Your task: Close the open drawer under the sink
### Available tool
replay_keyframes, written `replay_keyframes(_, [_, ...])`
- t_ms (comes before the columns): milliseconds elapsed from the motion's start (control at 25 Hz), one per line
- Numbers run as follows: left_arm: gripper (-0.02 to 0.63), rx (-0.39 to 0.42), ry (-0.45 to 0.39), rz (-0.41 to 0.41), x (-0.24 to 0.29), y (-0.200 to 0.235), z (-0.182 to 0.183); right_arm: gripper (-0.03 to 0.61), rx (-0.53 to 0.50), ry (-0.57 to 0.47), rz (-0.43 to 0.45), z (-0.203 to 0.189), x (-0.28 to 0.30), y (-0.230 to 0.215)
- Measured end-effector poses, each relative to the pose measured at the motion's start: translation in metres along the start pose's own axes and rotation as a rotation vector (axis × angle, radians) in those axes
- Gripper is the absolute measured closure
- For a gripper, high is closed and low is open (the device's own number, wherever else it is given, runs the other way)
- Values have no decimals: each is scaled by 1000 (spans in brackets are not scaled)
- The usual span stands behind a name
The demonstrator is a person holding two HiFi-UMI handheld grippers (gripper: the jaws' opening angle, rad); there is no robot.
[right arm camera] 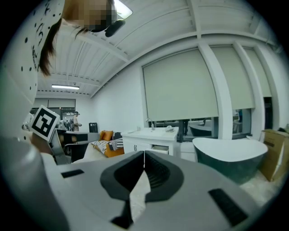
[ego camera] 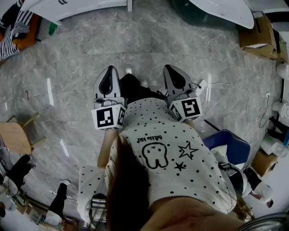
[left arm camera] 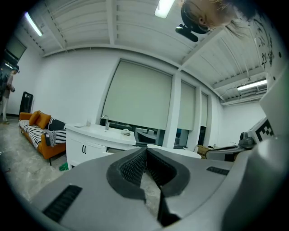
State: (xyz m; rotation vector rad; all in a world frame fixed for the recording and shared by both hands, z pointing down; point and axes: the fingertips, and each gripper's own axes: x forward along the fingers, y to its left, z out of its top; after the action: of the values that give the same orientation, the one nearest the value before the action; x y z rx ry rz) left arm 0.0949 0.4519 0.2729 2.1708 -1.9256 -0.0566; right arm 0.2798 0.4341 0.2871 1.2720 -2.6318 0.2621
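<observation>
The white sink cabinet (right arm camera: 151, 136) stands across the room, a faucet on its top. In the right gripper view one drawer (right arm camera: 159, 148) under the sink juts out, open. The left gripper view shows the same cabinet (left arm camera: 92, 140) further left; there the drawer is hidden behind the jaws. In the head view its white top (ego camera: 76, 6) runs along the far edge. My left gripper (ego camera: 109, 68) and right gripper (ego camera: 169, 67) are held side by side at waist height, well short of the cabinet. Both are shut, jaws pressed together with nothing between them, as seen on the left gripper (left arm camera: 146, 149) and right gripper (right arm camera: 144, 153).
A dark bathtub (right arm camera: 228, 155) with a white rim stands right of the cabinet. An orange sofa (left arm camera: 40, 128) with striped cushions is to its left. Cardboard boxes (ego camera: 259, 34) and a blue chair (ego camera: 228, 145) sit on my right. Grey marble floor (ego camera: 81, 72) stretches ahead.
</observation>
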Motion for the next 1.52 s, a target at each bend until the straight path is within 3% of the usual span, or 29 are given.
replay_keyframes(360, [604,5,9,16,50,31,10,565,13,37,-14,2,55,-19])
replay_keyframes(840, [604,25,6,-26,168,121,62,565,26,-8,-66,64,197,-38])
replay_keyframes(1160, [604,-16,49,6,209,151,53,566,21,47,-57,63,247,-54])
replay_keyframes(1520, [604,-29,20,96,321,171,73,566,-3,50,20,93,351,-125])
